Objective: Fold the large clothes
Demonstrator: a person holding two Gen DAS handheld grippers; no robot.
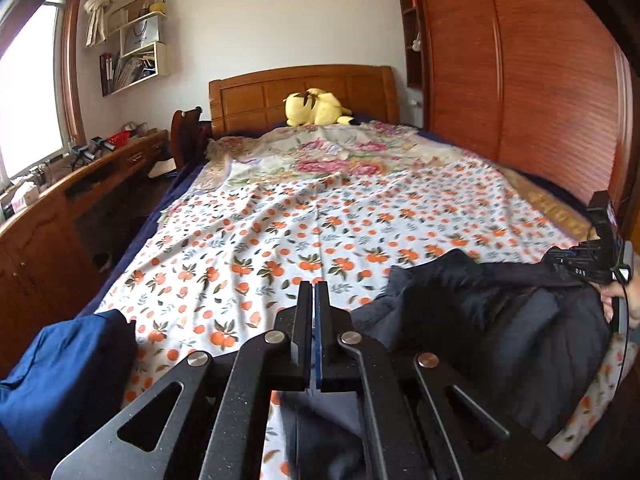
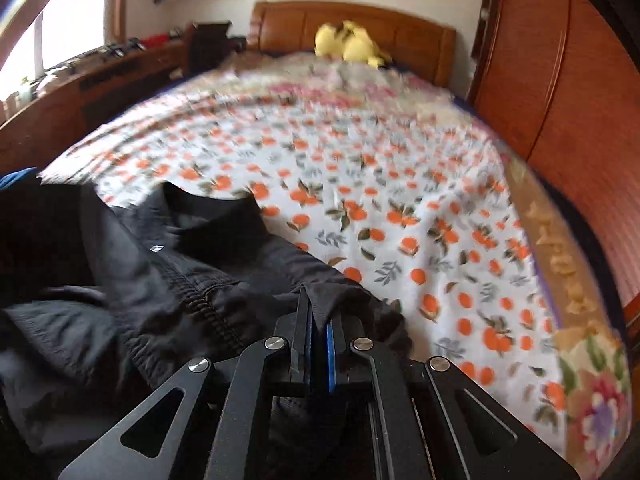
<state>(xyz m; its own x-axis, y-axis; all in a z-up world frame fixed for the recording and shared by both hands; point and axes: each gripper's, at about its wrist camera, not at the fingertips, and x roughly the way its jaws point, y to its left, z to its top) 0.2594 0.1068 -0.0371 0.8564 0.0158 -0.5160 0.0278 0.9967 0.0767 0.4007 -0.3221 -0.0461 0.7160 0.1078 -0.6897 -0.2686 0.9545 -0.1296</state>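
Crumpled dark quilted jacket [image 2: 168, 272] lies at near edge of bed w/ orange-print sheet [image 1: 280, 232]. Right gripper [image 2: 318, 320] jaws pinch a jacket edge. Left gripper [image 1: 314, 300] jaws closed, seemingly empty. Step looks like spreading garment; next calls for left grasping another edge.

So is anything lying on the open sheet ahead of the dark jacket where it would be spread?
Nothing visible: the orange-print sheet ahead of the dark jacket is bare. The yellow plush sits far off by the headboard.
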